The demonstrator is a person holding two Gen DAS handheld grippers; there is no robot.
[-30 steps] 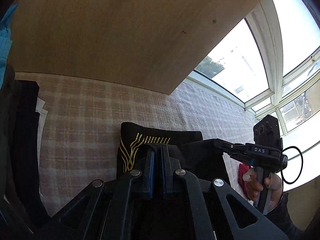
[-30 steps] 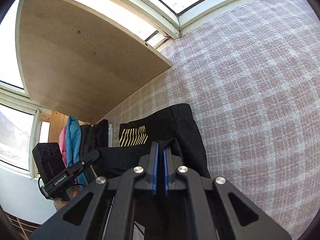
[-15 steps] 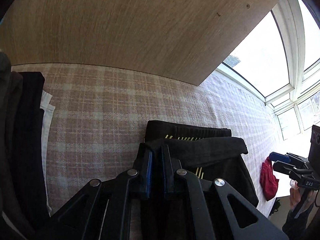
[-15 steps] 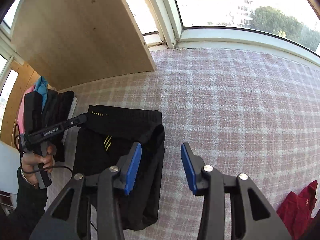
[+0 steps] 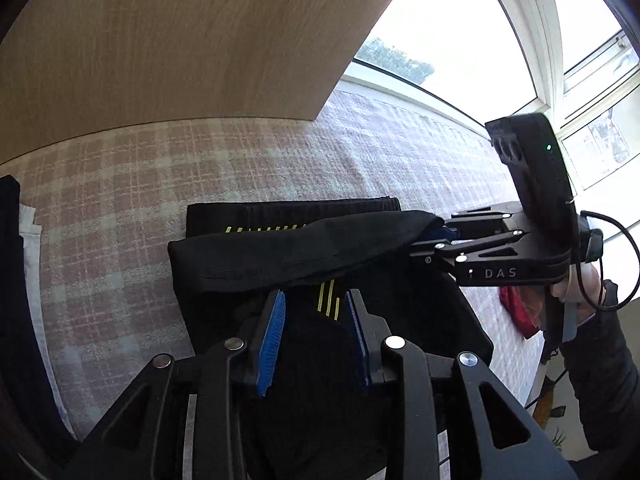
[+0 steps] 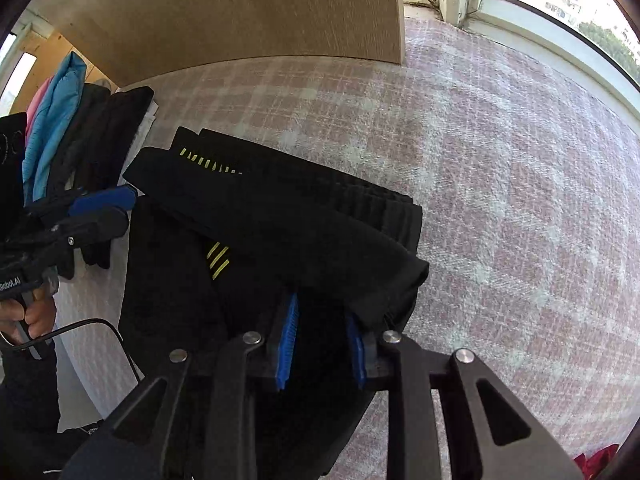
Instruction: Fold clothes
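A black garment (image 5: pixel 280 248) with yellow stripes lies on the pink plaid cover (image 5: pixel 100 200). Its upper part is doubled over into a thick band across the middle. My left gripper (image 5: pixel 315 300) is open just in front of that band, over the lower cloth, with nothing pinched. In the right wrist view the same garment (image 6: pixel 280 216) runs diagonally, and my right gripper (image 6: pixel 322 320) is open at the band's right end, where a cloth corner drapes against one finger. The left gripper (image 6: pixel 102 210) shows at the band's left end, and the right gripper (image 5: pixel 436 236) at its right end.
A pile of folded clothes (image 6: pixel 52 120) in blue, pink and dark colours sits at the left edge. A wooden panel (image 5: pixel 160 40) stands behind, with windows (image 5: pixel 460 40) to the right. A red cloth (image 5: pixel 516 312) lies near the cover's right edge. A hand (image 5: pixel 576 292) holds the right gripper.
Both grippers were shut on the lifted fold a second ago. The right let go first and swung away, then came back to the band's end. The left has now opened too.
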